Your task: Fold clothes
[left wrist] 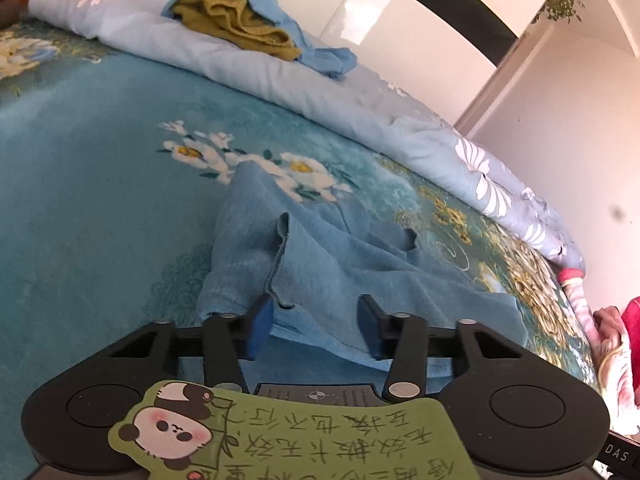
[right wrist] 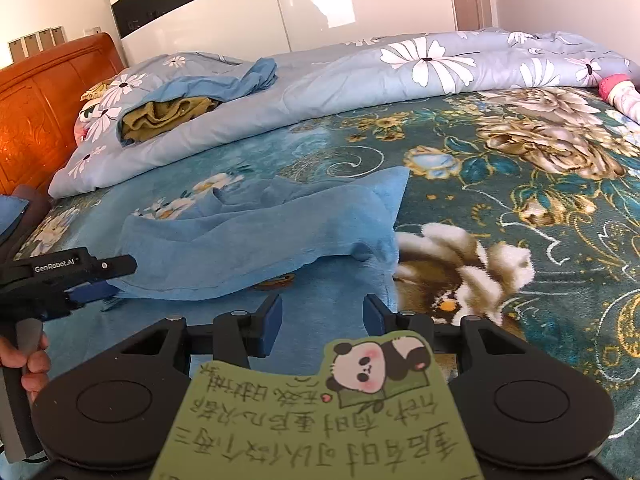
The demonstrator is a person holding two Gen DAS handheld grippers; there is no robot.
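Where the quilt gapes, an olive garment sits inside.

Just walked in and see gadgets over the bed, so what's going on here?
A person is folding clothes on the bed with a handheld gripper in each hand. A crumpled blue garment lies on the teal floral blanket. The left gripper has the garment's near edge between its jaws; whether it is pinched I cannot tell. The right gripper hovers open just short of the cloth, holding nothing. More clothes wait on the quilt behind.
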